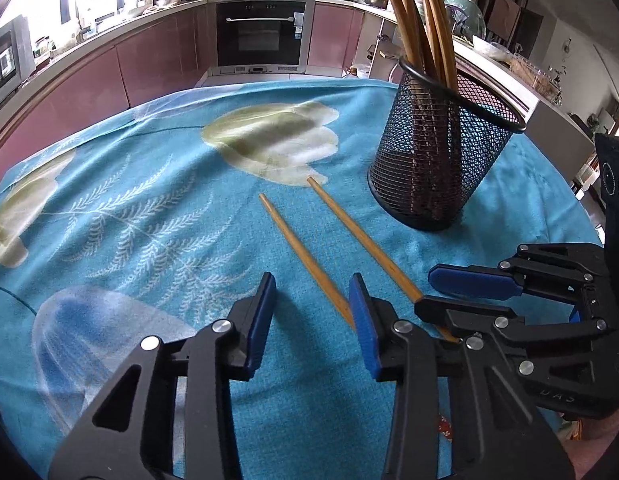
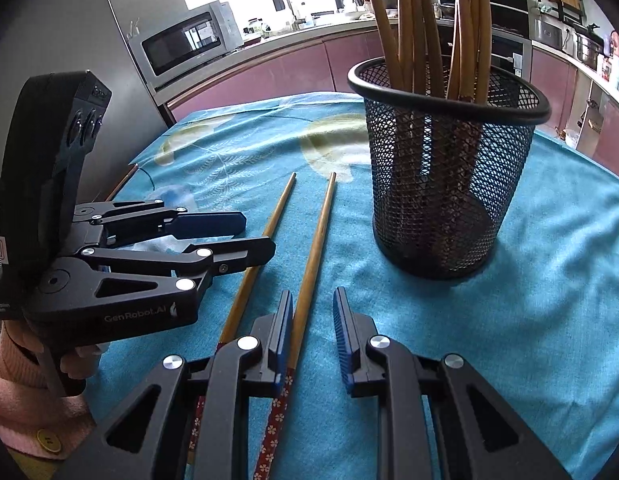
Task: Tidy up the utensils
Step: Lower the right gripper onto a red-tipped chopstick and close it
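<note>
The left claw (image 1: 313,316) is half open and holds nothing. The left stick (image 1: 301,256) lies against its right finger, not centred in the gap, so closing could pinch only its edge and flick it sideways. The right claw (image 2: 313,320) is narrowly open and also grips nothing. The right stick (image 2: 317,240) lies along its left pad. The two claws are crowded and could knock together. The cup (image 1: 437,160), ahead and to the right on the bench (image 1: 149,200), is already full, so it could tip over or block a new stick.
</note>
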A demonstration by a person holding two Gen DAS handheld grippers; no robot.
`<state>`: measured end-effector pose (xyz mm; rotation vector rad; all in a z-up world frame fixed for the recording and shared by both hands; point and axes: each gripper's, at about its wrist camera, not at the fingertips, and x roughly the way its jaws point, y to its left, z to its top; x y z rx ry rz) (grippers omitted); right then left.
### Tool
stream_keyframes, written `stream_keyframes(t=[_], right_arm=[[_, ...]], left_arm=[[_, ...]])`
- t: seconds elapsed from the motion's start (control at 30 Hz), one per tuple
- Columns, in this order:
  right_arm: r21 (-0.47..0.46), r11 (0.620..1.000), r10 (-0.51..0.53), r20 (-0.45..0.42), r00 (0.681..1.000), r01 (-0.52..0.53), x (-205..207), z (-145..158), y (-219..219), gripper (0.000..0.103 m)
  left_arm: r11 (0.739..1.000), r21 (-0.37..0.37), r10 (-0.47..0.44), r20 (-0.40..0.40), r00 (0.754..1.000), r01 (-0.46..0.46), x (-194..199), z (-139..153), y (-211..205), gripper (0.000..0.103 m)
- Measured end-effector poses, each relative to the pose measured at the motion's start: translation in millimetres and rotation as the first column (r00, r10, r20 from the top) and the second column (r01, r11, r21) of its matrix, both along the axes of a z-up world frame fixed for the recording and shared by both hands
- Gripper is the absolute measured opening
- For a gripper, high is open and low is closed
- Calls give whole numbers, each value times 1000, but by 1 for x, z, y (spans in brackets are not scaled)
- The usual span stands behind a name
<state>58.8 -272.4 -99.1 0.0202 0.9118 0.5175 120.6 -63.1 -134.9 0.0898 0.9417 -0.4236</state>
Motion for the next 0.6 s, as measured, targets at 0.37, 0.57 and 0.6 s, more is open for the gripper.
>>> stream_keyframes(t=[0.37,0.57,0.6], right_arm=[[-43,999,7,14,1000,-6,12,1,12,19],[-47,999,-5,15,1000,6,18,0,12,10],[-44,999,-8,13,1000,9,19,0,11,10]], left_arm=[[1000,-18,15,-13,1000,-15,3,-1,3,19],[1000,-19,21,-6,1000,-21,3,-1,4,13],[1000,-21,21,-7,1000,-21,3,-1,4,12]])
